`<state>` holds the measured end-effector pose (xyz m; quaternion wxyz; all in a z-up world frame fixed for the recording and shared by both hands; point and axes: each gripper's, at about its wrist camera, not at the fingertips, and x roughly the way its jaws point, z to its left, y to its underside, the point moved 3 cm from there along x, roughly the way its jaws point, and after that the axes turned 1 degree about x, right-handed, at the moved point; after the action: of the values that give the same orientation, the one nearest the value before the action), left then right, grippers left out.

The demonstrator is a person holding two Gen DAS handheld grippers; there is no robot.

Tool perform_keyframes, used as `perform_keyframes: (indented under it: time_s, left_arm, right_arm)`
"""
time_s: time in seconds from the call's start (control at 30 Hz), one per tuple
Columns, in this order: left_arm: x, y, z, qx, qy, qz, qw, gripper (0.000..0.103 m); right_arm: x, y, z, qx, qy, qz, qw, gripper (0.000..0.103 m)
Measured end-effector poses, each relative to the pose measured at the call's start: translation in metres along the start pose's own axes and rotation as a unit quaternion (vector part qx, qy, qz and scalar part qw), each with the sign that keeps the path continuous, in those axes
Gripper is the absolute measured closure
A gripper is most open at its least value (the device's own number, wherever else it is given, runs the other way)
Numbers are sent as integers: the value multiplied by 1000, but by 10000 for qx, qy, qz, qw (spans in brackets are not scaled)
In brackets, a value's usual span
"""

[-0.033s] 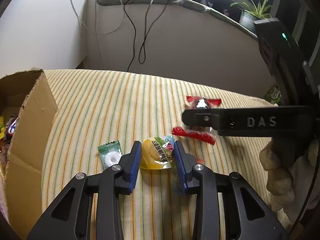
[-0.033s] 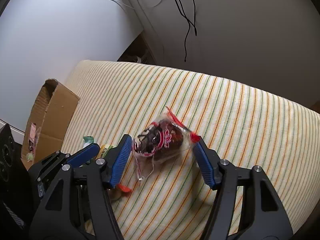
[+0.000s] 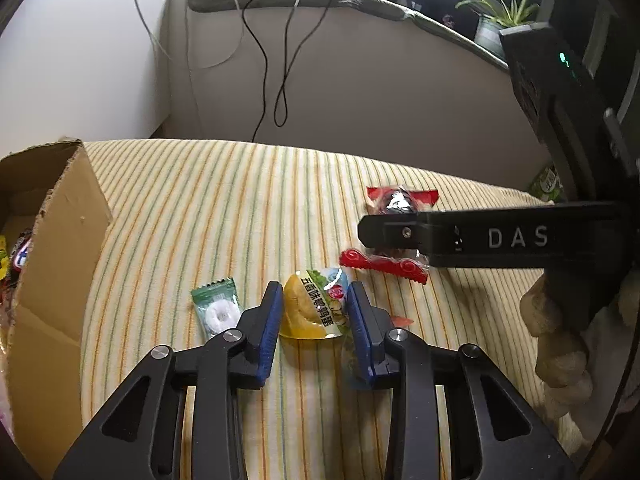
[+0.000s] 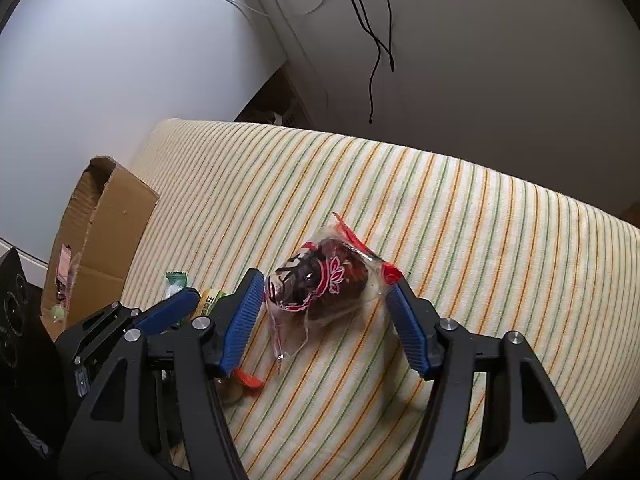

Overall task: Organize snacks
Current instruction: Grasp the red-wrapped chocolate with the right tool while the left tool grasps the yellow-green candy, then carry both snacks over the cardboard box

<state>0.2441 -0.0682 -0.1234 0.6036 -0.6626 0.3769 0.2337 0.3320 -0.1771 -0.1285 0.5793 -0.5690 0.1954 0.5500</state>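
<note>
My left gripper (image 3: 314,304) has its blue pads on both sides of a yellow snack packet (image 3: 312,308) that lies on the striped cloth; the pads touch its edges. A green mint packet (image 3: 216,310) lies just left of it. My right gripper (image 4: 324,292) is open around a clear red-trimmed packet with a dark snack (image 4: 324,280); its pads stand apart from the packet. In the left wrist view that packet (image 3: 400,204) is partly hidden behind the right gripper's finger (image 3: 460,238).
An open cardboard box (image 3: 56,248) with several snacks inside stands at the left edge of the striped surface (image 3: 240,208); it also shows in the right wrist view (image 4: 108,236). A small red-ended wrapper (image 4: 248,380) lies under the right gripper. Cables hang on the wall behind.
</note>
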Motion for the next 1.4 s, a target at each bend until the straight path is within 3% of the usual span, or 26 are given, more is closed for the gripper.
perform_keyframes:
  time_s: [0.3, 0.73, 1.0, 1.4]
  left_arm:
    - [-2, 5, -1, 42, -27, -23, 10000, 77]
    - [-44, 7, -2, -74, 2, -396, 9992, 77]
    - [-86, 9, 4, -105, -46, -786, 9968, 77]
    - [-141, 20, 35, -245, -325, -1191, 9920, 77]
  right_arm:
    - [-3, 4, -4, 75, -52, 7, 10000, 52]
    - [-52, 16, -4, -39, -101, -394, 9992, 53]
    - [-84, 21, 17, -238, -108, -638, 9976, 53]
    - [-99, 18, 76, -666, -130, -854, 9940, 53]
